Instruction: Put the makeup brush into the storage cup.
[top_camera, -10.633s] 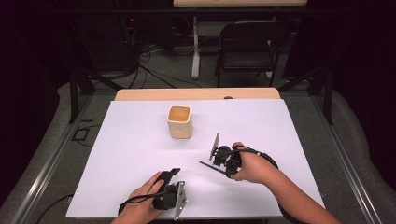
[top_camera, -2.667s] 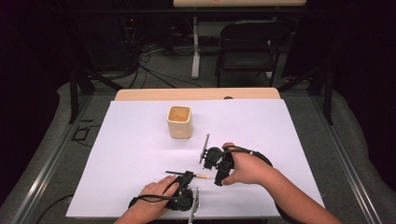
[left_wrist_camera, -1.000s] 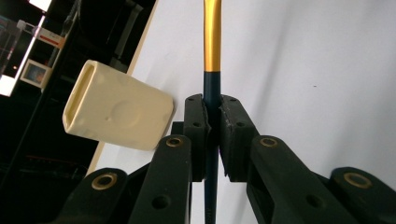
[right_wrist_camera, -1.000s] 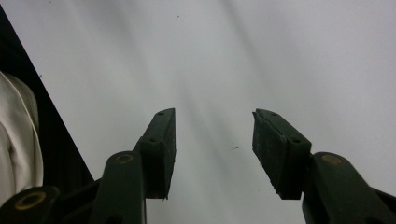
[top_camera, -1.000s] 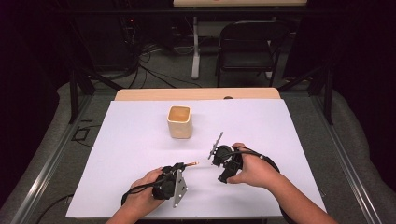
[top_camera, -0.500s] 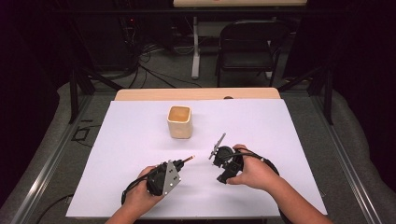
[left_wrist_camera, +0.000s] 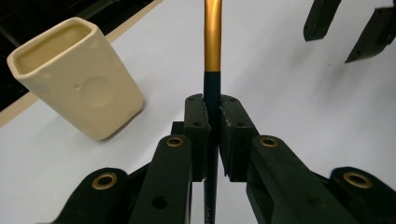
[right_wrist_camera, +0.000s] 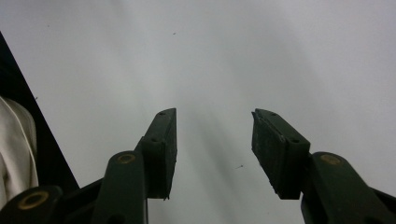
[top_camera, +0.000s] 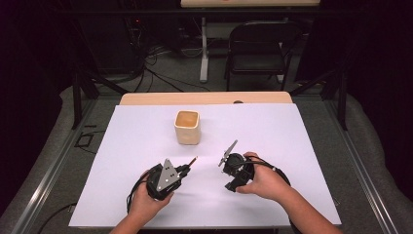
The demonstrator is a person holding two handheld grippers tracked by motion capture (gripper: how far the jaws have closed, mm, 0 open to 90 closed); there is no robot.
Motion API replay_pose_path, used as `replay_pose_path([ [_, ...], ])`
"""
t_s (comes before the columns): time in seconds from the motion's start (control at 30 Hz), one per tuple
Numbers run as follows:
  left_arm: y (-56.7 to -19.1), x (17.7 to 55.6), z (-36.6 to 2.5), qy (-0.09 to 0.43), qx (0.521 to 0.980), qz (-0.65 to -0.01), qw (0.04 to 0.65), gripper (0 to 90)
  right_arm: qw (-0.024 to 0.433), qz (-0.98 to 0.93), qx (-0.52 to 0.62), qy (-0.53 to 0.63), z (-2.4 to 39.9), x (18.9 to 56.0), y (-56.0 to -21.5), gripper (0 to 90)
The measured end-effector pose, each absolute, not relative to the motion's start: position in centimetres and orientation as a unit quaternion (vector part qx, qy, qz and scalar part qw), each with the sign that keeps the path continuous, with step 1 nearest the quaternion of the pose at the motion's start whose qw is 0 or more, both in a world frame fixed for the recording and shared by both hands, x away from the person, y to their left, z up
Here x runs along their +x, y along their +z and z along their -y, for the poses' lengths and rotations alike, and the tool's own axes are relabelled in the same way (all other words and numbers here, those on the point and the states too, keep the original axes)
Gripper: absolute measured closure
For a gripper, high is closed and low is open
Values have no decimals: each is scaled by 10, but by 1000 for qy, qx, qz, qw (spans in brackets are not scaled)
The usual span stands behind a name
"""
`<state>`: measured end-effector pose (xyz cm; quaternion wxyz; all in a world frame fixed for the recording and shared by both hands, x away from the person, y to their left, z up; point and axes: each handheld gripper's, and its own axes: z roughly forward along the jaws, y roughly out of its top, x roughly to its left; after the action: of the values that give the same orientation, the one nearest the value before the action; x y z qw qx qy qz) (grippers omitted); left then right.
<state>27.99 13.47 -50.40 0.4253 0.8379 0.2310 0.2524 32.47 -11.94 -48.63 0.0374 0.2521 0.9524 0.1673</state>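
Observation:
A slim pen (left_wrist_camera: 213,37) with a dark barrel and a gold front half is clamped between the pads of my left gripper (left_wrist_camera: 212,105), pointing straight ahead. From above, that gripper (top_camera: 184,168) sits at the near left of the white table, and the pen (top_camera: 193,161) angles toward a cream square cup (top_camera: 187,126) standing upright farther back. The cup (left_wrist_camera: 74,79) stands left of the pen. My right gripper (top_camera: 227,173) rests to the right, rolled on its side. Its jaws stand apart (right_wrist_camera: 212,149) over bare table with nothing between them.
The white sheet (top_camera: 292,141) covers most of the table, with a strip of wood (top_camera: 204,98) at its far edge. A black folding chair (top_camera: 263,48) and cables on the floor lie beyond. The right gripper's jaw tips (left_wrist_camera: 348,28) hang at the top right of the left gripper view.
My left hand has risen a little and rolled, so its grey plate now faces up, and the pen tip has moved slightly toward the cup. The right hand has stayed put.

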Motion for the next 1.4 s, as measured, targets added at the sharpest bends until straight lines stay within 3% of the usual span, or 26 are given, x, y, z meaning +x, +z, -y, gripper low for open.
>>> replay_pose_path([
  [0.67,-501,294,-149,163,796,-301,499,826,45,-938,270,212,124,322,-490,519],
  [1.4,-498,295,-144,146,784,-308,518,827,38,-890,303,338,130,309,-501,593],
])
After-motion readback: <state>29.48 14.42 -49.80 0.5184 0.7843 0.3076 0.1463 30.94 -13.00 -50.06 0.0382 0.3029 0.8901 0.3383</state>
